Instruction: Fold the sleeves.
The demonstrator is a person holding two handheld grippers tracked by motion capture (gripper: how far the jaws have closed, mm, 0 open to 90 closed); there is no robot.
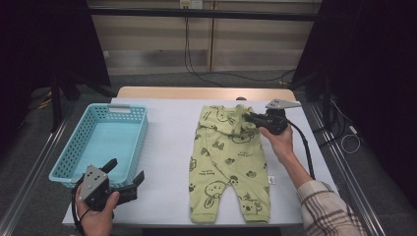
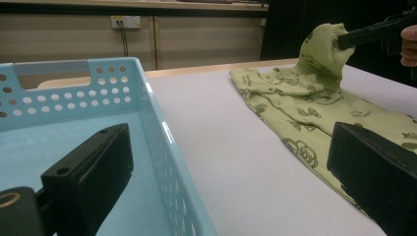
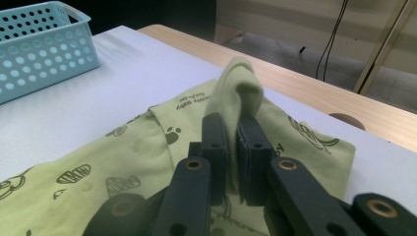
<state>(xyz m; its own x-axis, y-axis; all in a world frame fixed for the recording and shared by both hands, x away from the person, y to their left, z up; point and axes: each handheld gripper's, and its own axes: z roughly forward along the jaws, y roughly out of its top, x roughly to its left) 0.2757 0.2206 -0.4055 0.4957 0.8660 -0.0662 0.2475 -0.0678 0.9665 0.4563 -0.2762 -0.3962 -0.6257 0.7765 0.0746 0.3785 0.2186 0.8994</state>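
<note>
While we hold two grippers over the white table [image 1: 167,147], the left gripper [image 1: 129,178] sits nearest at seven o'clock, jaws wide apart and gripping nothing, just beside one light blue perforated basket [image 1: 105,137] at nine o'clock. One yellow-green baby romper [image 1: 228,162] lies flat from five o'clock toward one. At one o'clock the right gripper [image 1: 250,118] is clamped on a raised fold of the romper's upper edge. Beyond, cables [image 1: 196,69] hang against the wall.
</note>
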